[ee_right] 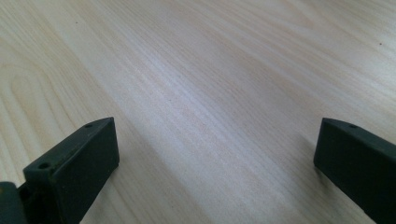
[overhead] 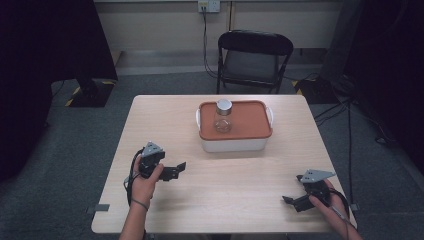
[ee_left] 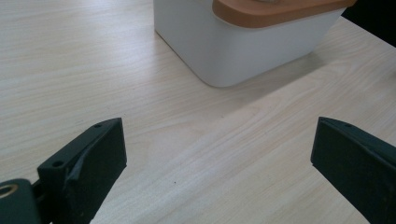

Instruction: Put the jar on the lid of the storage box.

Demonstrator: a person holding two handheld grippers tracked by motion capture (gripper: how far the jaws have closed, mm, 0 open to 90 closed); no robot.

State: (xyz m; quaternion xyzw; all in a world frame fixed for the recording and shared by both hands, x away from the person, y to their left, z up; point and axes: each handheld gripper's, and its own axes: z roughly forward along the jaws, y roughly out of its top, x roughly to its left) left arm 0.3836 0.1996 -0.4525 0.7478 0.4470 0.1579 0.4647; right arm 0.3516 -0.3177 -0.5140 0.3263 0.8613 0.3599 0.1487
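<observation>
Glass jar [overhead: 223, 118] with silver cap standing upright on orange lid [overhead: 247, 122] of white box [overhead: 235, 145], sitting at table's [overhead: 225, 190] far middle. Left gripper [overhead: 176, 170] resting low over table, near-left of box, well apart from jar, jaws spread wide, gripping nothing; facing box corner [ee_left: 233, 51] in left gripper view. Right gripper [overhead: 292, 200] lying near table's near-right edge, far from box, jaws also released wide over bare wood [ee_right: 210, 93]. Black folding chair [overhead: 254, 57] standing beyond table
</observation>
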